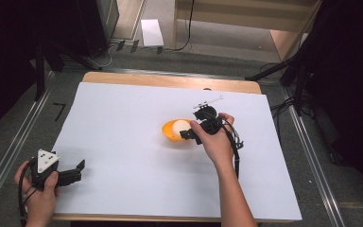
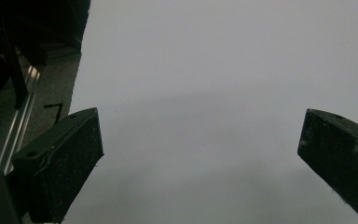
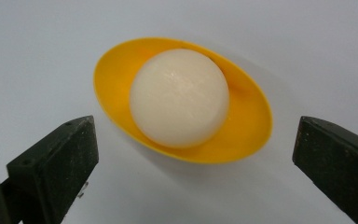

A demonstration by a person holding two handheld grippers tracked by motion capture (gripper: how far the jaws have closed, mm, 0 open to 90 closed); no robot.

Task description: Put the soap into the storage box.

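Observation:
A yellow oval bowl (image 1: 171, 135) lies a little right of the middle of the white sheet, and a cream-white ball (image 1: 181, 126) rests inside it. My right gripper (image 1: 192, 124) hovers at the bowl's right side, held by a hand. In the right gripper view its jaws stand wide open on either side of the bowl (image 3: 254, 119) and ball (image 3: 179, 98), and the right gripper (image 3: 193, 154) holds nothing. My left gripper (image 1: 79, 171) sits at the sheet's near left corner, open and empty. The left gripper (image 2: 200, 140) looks over bare white sheet.
The white sheet (image 1: 123, 142) covers a wooden table (image 1: 170, 79). Metal rails (image 1: 14, 146) run along both sides on the floor. A white box (image 1: 151, 32) and cables lie beyond the far edge. Dark stands (image 1: 298, 71) rise at the right.

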